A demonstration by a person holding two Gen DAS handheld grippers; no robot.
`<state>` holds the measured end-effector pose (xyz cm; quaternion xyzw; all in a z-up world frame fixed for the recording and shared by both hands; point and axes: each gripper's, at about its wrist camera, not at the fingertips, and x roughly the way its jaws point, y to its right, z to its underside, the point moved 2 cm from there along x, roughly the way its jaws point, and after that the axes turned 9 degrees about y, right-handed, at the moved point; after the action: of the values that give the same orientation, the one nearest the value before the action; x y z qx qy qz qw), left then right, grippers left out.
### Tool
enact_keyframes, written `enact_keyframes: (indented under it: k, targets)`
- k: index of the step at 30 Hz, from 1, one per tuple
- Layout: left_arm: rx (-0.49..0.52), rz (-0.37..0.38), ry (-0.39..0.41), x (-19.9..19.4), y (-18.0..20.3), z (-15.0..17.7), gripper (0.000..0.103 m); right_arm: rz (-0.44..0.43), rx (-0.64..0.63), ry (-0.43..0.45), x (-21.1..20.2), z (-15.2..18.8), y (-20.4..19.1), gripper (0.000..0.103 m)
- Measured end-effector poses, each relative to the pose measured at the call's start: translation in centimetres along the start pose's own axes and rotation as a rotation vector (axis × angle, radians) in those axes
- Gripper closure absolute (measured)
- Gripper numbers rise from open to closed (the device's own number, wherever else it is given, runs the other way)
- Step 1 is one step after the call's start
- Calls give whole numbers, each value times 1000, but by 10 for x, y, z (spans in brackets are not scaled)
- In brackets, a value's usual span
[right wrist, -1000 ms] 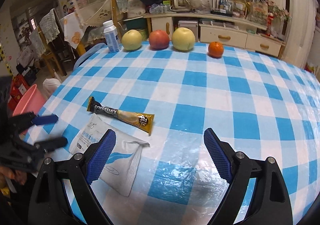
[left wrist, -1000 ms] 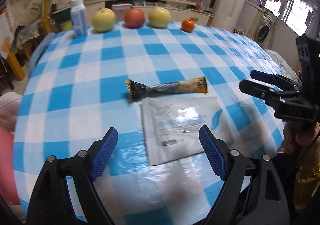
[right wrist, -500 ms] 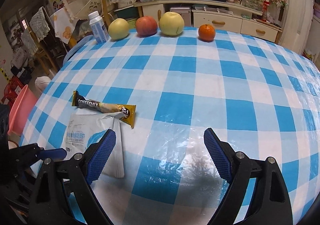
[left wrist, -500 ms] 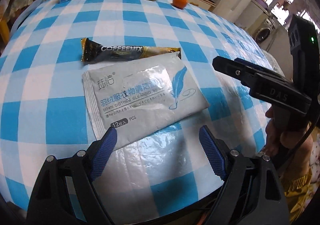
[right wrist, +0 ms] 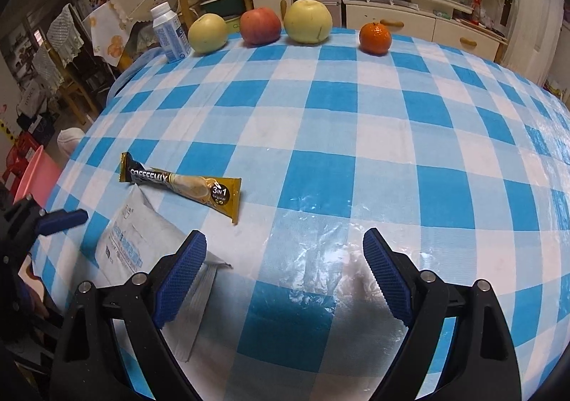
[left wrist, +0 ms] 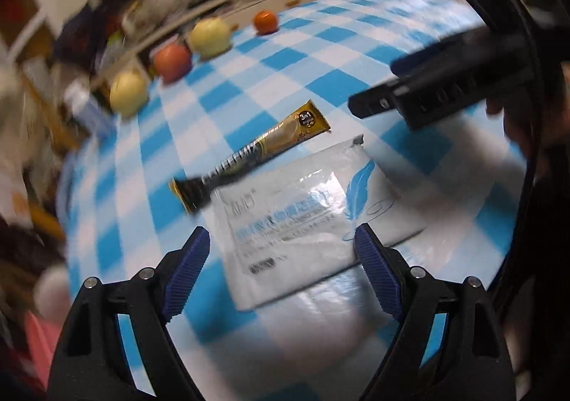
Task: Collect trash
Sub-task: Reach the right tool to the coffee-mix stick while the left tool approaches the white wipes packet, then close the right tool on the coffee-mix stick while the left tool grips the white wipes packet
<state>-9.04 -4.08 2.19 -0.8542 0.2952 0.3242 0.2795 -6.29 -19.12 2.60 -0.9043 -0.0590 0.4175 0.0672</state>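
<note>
The left gripper, jaws apart and empty, is lining up over the wet-wipes packet lying beside the coffee-mix sachet; next, descending and pinching an edge. The right gripper is hovering empty, fingers apart

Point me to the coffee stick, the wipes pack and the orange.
coffee stick (right wrist: 185,184), right wrist view, middle of the wrapper.
wipes pack (left wrist: 302,215), left wrist view, centre of its printed face.
orange (right wrist: 374,38), right wrist view, middle of the fruit.

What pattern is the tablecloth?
Blue-and-white check tablecloth; clearest in the right wrist view.
</note>
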Motion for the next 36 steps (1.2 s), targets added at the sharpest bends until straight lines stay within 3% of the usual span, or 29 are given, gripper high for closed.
enact_keyframes:
  k: [2, 6, 11, 13, 17, 23, 26, 27, 31, 36]
  targets:
    - [28, 1, -15, 2, -4, 1, 19, -24, 4, 6, 2, -3, -4, 14]
    - [-160, 152, -34, -2, -20, 10, 19, -59, -66, 28, 7, -11, -23, 14]
    - [-419, 282, -53, -5, -42, 29, 19, -115, -143, 73, 17, -24, -48, 15]
    - [-490, 338, -67, -2, -45, 35, 19, -136, -176, 66, 25, -27, -59, 27]
    - [-545, 403, -59, -4, -44, 37, 19, -150, -245, 38, 45, -26, -75, 41]
    - [-572, 407, -128, 5, -40, 46, 19, -140, -350, 10, 61, -20, -88, 53]
    - [-573, 403, -133, 8, -37, 45, 19, -138, -354, -13, 67, -16, -86, 65]
    - [-580, 405, -129, 9, -38, 44, 19, -144, -344, -21, 67, -16, -84, 72]
    - [-662, 415, -97, 19, -44, 39, 19, -146, -267, -37, 63, -17, -69, 78]
    - [-707, 392, -54, 29, -45, 28, 18, -90, -174, -37, 49, -15, -36, 79]
